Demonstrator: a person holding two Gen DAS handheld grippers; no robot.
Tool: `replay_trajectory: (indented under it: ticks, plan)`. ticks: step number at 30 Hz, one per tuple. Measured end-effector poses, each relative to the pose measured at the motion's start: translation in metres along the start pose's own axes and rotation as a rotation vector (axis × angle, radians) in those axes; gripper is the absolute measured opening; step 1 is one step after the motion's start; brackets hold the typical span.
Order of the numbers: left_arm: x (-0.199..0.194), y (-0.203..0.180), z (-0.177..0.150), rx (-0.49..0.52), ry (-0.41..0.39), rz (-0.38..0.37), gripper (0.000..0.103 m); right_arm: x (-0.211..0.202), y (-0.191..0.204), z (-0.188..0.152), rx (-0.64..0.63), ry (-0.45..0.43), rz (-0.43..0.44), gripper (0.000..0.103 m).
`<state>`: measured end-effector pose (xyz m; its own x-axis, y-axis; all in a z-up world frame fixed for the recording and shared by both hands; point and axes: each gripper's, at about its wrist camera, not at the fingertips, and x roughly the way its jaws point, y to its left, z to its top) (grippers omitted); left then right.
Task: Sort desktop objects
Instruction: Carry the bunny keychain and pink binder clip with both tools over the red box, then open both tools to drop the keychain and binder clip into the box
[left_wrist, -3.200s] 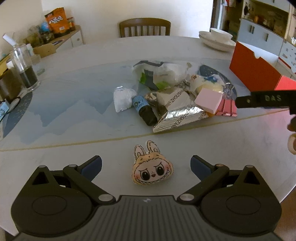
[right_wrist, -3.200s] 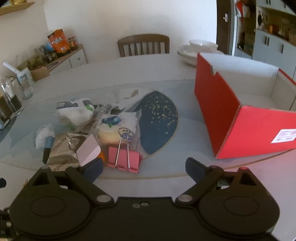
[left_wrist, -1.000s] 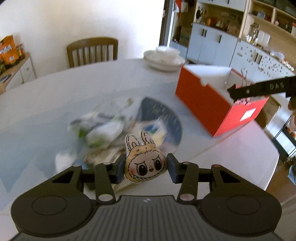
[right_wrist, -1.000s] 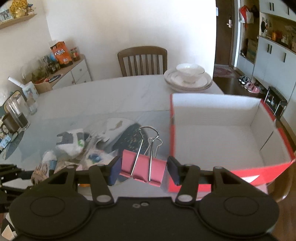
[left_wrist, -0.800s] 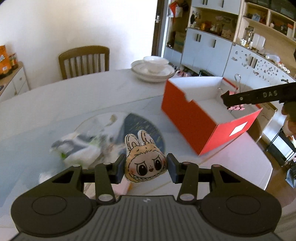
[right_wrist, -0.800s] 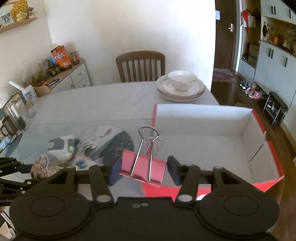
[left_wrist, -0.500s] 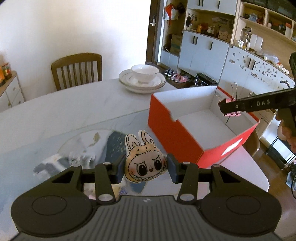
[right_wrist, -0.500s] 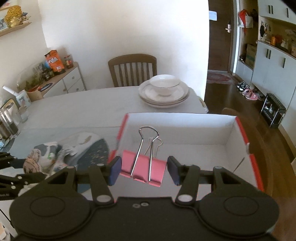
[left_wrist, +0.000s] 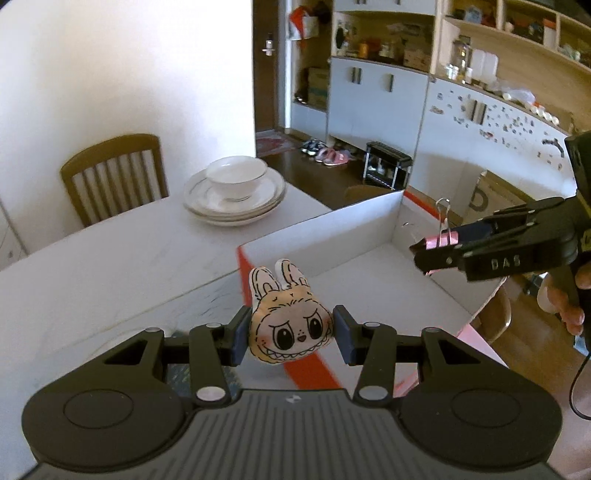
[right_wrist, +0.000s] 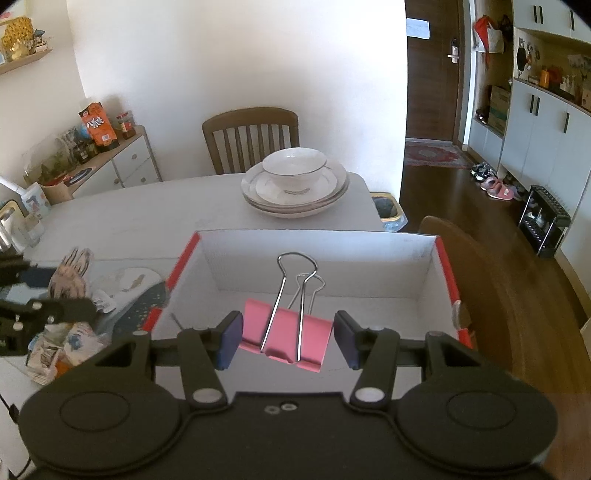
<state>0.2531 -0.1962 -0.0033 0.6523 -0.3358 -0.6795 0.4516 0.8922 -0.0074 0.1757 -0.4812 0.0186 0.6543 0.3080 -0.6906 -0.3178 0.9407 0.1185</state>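
Note:
My left gripper (left_wrist: 290, 334) is shut on a small plush bunny-eared monster face (left_wrist: 291, 325), held in the air at the near left corner of the red box (left_wrist: 369, 236) with its white inside. The right gripper (right_wrist: 288, 338) is shut on a pink binder clip (right_wrist: 284, 338) with its wire handles up, held over the open box (right_wrist: 321, 269). In the left wrist view the right gripper (left_wrist: 430, 254) hangs over the box's right side with the clip (left_wrist: 445, 236). The left gripper (right_wrist: 70, 308) and the plush (right_wrist: 70, 277) show at the left of the right wrist view.
A stack of white plates with a bowl (right_wrist: 295, 181) stands behind the box on the white table (left_wrist: 110, 266). A pile of wrappers and small items (right_wrist: 74, 332) lies left of the box. Wooden chairs (right_wrist: 251, 136) stand at the far side and right of the table.
Both grippers have carried their loads to the right, from over the pile to the red box. The right gripper with the clip now hangs over the box's inside; the left has reached its corner.

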Motion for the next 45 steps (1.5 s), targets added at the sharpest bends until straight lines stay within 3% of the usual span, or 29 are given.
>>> replay_trajectory:
  ticks: [11, 23, 38, 45]
  plan:
    - [0.072, -0.031, 0.031, 0.030, 0.093, -0.061, 0.045, 0.017, -0.018, -0.003, -0.051, 0.033, -0.011, 0.054]
    - [0.153, -0.052, 0.044, 0.107, 0.260, -0.078, 0.045, 0.054, -0.028, -0.024, -0.164, 0.153, -0.012, 0.053]
    - [0.207, -0.066, 0.037, 0.178, 0.478, -0.094, 0.046, 0.079, -0.032, -0.026, -0.188, 0.267, 0.023, 0.053]
    - [0.212, -0.066, 0.031, 0.172, 0.525, -0.104, 0.047, 0.091, -0.030, -0.025, -0.204, 0.318, 0.014, 0.053]
